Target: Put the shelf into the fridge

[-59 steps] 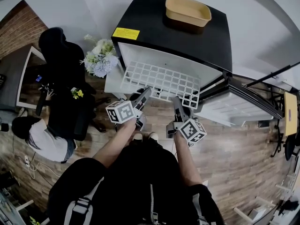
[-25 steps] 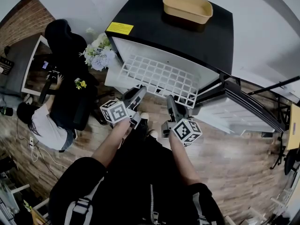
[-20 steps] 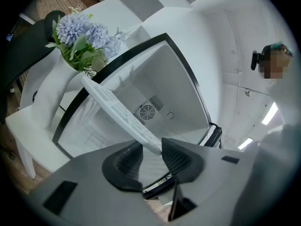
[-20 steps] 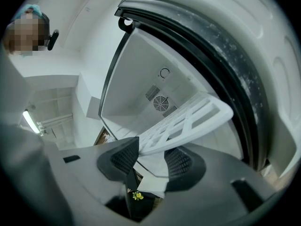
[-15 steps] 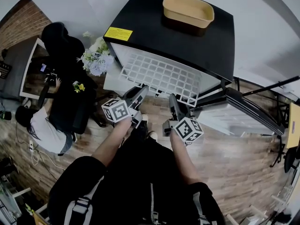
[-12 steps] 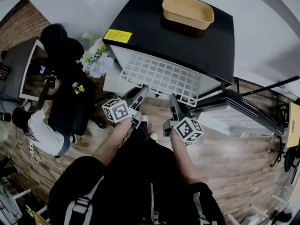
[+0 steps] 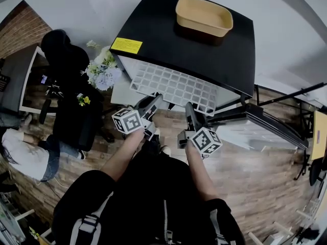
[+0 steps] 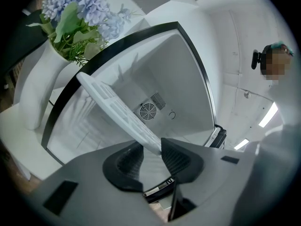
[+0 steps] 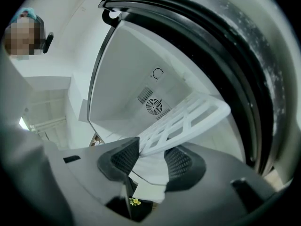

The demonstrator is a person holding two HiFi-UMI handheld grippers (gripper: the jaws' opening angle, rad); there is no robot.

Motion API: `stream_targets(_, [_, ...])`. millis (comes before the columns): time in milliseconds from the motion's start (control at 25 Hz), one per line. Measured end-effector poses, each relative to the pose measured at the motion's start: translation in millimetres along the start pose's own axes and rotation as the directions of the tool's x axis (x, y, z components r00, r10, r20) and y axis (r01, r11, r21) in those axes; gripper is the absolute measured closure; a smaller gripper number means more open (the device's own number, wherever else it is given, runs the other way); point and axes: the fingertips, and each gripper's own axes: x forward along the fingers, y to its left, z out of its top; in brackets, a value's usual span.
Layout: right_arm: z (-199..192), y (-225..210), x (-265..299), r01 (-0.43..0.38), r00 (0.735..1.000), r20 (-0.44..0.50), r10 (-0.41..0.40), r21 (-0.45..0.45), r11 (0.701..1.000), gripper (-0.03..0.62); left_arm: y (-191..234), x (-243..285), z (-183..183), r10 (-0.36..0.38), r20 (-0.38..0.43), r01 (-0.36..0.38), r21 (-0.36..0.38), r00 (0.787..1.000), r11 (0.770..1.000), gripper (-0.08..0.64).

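The white grid shelf (image 7: 173, 88) sticks partly out of the open black fridge (image 7: 204, 45), its far part under the fridge's top. My left gripper (image 7: 153, 104) is shut on the shelf's near left edge and my right gripper (image 7: 190, 111) on its near right edge. In the left gripper view the shelf (image 8: 117, 111) runs edge-on from the gripper (image 8: 151, 157) into the white fridge interior (image 8: 164, 74). In the right gripper view the shelf (image 9: 188, 119) slants up from the gripper (image 9: 149, 161) toward the back wall's fan vent (image 9: 154, 106).
A yellow basin (image 7: 203, 15) sits on the fridge top. The fridge door (image 7: 265, 129) hangs open to the right. Flowers (image 7: 102, 70) stand left of the fridge beside a black chair (image 7: 71, 91). A person (image 7: 23, 157) is on the wooden floor at far left.
The shelf has slid a little deeper under the fridge top, with both grippers following it. The person at the left has moved down toward the frame's edge.
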Motion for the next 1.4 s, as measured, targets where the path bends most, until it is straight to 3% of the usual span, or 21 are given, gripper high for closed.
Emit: stream_targets(1400, [35.5,-27.9,50.7,0.105,0.989,0.095,-0.11,0.059,0.993,0.422,20.0,59.8,18.8,-0.051,-0.06,0.05,-0.017,0.997,0.999,0.434])
